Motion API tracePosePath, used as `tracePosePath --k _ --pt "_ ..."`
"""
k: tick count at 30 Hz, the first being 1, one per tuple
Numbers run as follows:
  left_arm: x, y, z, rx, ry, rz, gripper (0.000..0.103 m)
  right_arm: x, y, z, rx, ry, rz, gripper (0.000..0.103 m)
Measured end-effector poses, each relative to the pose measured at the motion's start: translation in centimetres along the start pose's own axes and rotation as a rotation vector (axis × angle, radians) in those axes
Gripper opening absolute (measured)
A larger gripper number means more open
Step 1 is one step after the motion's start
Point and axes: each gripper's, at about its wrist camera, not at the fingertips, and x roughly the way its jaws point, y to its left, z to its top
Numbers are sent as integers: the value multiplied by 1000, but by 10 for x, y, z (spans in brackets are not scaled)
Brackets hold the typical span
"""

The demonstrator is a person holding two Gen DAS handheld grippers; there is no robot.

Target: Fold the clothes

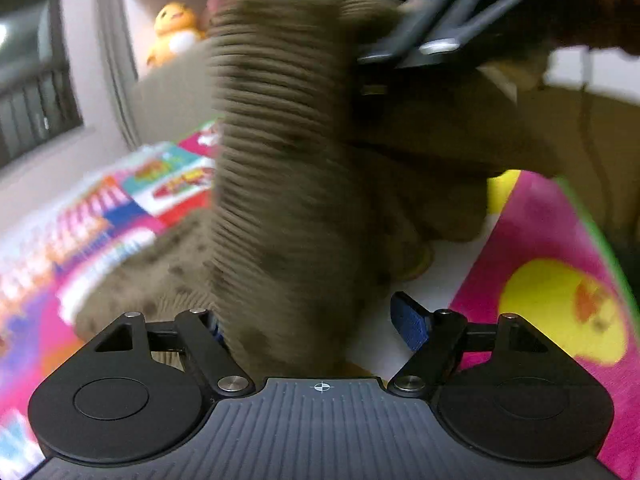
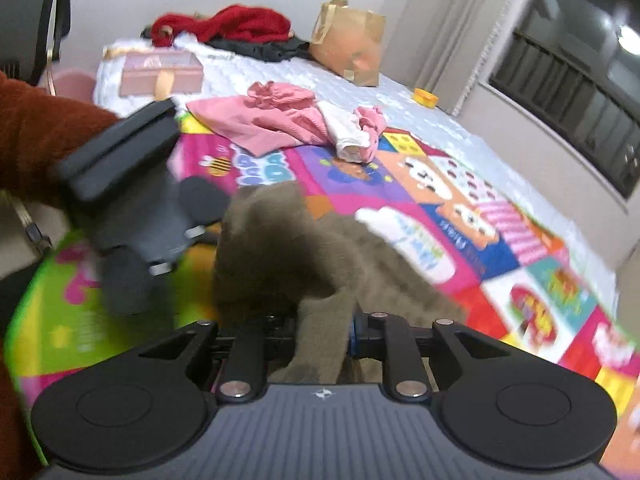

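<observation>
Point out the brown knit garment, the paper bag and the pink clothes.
brown knit garment (image 1: pixel 280 168): left wrist view, ribbed part.
paper bag (image 2: pixel 352 44): right wrist view, front face.
pink clothes (image 2: pixel 272 120): right wrist view, spread fabric.

Left gripper (image 1: pixel 316 320) with jaws standing wide, cloth between them unpressed, right gripper (image 2: pixel 320 326) clamped tight on fabric, rust-sleeved arm (image 2: pixel 36 136) behind left gripper.

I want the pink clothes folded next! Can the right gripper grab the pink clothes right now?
Probably not yet. The right gripper is shut on the brown sweater, so it has no free jaws. The pink clothes lie farther up the bed, uncovered, beyond the sweater.
</observation>
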Motion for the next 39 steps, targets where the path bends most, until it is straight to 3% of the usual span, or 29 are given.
tracePosePath --k 3,5,10,13,17,21,23,30,32,36,39 --pt "-4 26 -7 -185 -56 -48 81 46 -18 24 -68 10 15 19" --pt "-2 41 -14 -290 -71 -39 79 74 -21 37 -98 13 29 19" --pt "-2 59 -26 -437 -97 3 61 119 -23 54 -114 17 58 22" --pt "-4 65 -32 -510 -104 -1 55 116 -27 55 -104 10 29 31" --pt "2 67 -31 -550 -97 3 54 90 -38 55 -53 -31 -33 61" --pt "-1 71 -34 -585 -101 8 55 47 -52 53 -2 -83 -97 71" --pt "-2 77 -37 -641 -111 -6 55 26 -55 47 20 -97 -123 81" --pt "0 85 -42 -764 -124 -14 55 -11 -59 7 130 -109 -133 90" --pt "-3 87 -44 -793 -123 -7 55 -10 -62 -7 194 -114 -119 103" --pt "-3 87 -41 -867 -125 -2 55 3 -72 -37 329 -122 -82 103" --pt "-8 88 -39 -873 -125 3 56 22 -80 -55 420 -119 -117 103"
